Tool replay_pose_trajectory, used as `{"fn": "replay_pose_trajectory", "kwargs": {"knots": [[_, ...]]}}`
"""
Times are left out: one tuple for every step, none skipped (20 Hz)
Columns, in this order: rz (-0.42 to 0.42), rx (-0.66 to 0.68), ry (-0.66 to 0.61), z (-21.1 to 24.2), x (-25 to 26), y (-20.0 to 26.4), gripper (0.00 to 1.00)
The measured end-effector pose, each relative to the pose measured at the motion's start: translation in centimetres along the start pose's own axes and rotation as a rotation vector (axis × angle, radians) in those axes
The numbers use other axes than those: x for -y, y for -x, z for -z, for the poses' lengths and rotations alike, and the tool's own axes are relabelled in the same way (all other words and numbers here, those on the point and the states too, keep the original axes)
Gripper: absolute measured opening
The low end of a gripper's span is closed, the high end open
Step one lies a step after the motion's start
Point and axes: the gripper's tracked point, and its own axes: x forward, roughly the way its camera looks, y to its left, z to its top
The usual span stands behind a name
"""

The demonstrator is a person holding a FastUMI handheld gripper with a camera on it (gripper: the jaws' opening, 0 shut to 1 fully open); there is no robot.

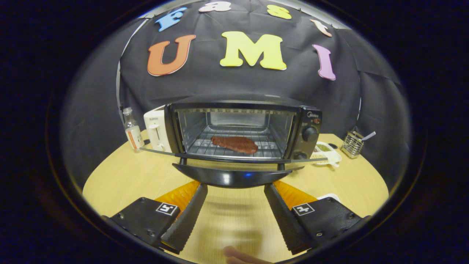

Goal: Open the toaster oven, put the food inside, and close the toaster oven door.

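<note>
On the pale wooden surface (pixel 121 183), a clear bottle (pixel 132 130) stands at the left beside a white toaster (pixel 157 132). Next comes the toaster oven (pixel 242 128), its door (pixel 231 172) hanging fully open, the steak (pixel 234 144) lying on the rack inside. Right of it sit a white dish (pixel 328 154) and a wire holder (pixel 352 144). The tongs (pixel 236 190) are spread wide and empty, tips just short of the door's handle. Black cloth backs the booth.
</note>
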Motion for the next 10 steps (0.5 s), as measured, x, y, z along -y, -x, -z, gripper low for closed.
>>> {"fn": "replay_pose_trajectory", "kwargs": {"knots": [[-0.004,0.008,0.001,-0.5,0.0,-0.4,0.99],[-0.005,0.016,0.0,-1.1,0.0,-0.8,0.99],[-0.004,0.022,0.002,-1.6,0.1,-1.3,0.99],[-0.002,0.03,0.003,-2.2,0.3,-1.5,0.99],[-0.005,0.037,0.005,-2.7,0.2,-2.1,0.99],[-0.008,0.045,0.008,-3.3,0.2,-2.4,0.99],[-0.007,0.058,0.013,-4.0,0.3,-2.9,0.99],[-0.006,0.072,0.016,-4.7,0.4,-3.2,0.99],[-0.012,0.087,0.018,-5.4,0.4,-3.6,0.99],[-0.02,0.101,0.017,-6.2,0.3,-3.7,0.99]]}}
